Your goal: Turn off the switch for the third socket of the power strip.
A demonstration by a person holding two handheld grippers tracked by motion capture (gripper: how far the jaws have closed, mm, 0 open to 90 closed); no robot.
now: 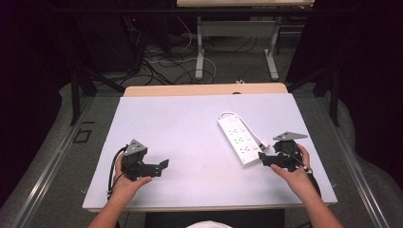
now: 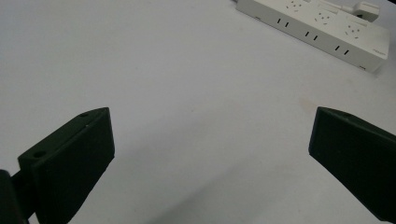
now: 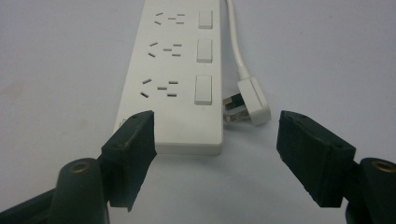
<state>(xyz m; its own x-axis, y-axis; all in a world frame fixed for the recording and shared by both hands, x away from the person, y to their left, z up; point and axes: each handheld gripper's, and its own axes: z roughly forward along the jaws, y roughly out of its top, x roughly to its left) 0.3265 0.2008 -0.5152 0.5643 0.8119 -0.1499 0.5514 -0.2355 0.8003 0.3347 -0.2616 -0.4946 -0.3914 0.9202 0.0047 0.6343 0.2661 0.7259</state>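
Note:
A white power strip (image 1: pixel 239 139) with three sockets and three switches lies on the white tabletop (image 1: pixel 190 137), right of centre. Its white cable loops round the far end, and the plug (image 1: pixel 263 144) rests beside the strip's right edge. My right gripper (image 1: pixel 265 159) is just short of the strip's near end. In the right gripper view it (image 3: pixel 215 149) stands open, with the strip's end (image 3: pixel 177 79) and the plug (image 3: pixel 252 100) just ahead of the jaws and nothing pressed between them. My left gripper (image 1: pixel 161 167) is open at the front left, over bare table. In its own view it (image 2: pixel 210 158) faces the distant strip (image 2: pixel 322 32).
A wooden edge (image 1: pixel 204 89) runs along the far side of the tabletop. Beyond it, on the floor, are loose cables (image 1: pixel 161 61) and the metal legs of another desk (image 1: pixel 199 52). Dark curtains close in both sides.

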